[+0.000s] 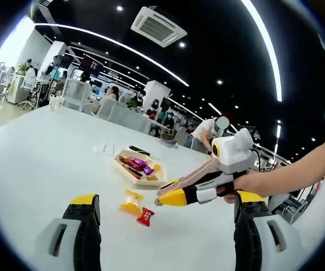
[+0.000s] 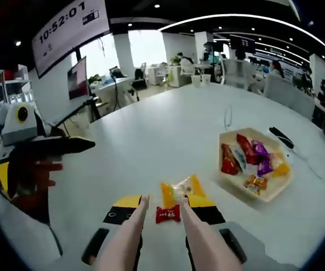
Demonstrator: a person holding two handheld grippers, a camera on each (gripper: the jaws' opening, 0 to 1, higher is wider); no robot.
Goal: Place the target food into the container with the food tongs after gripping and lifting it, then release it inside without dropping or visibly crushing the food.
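Note:
A red-wrapped candy (image 1: 145, 215) (image 2: 168, 214) lies on the white table, right beside a yellow-wrapped candy (image 1: 131, 203) (image 2: 179, 188). My right gripper (image 1: 170, 195) (image 2: 165, 201) is shut on beige food tongs (image 1: 197, 171) (image 2: 129, 228). The tongs' two arms stand apart on either side of the red candy, low over the table. A wooden container (image 1: 129, 170) (image 2: 271, 196) with several wrapped candies sits beyond the loose ones. My left gripper (image 1: 165, 199) (image 2: 66, 145) hangs open above the table with nothing in it.
A black pen-like object (image 2: 284, 141) (image 1: 139, 151) lies past the container. The person's hand (image 1: 247, 183) and arm (image 1: 303, 164) hold the right gripper. Bare white tabletop (image 1: 43, 152) spreads all round. Office desks and seated people are far behind.

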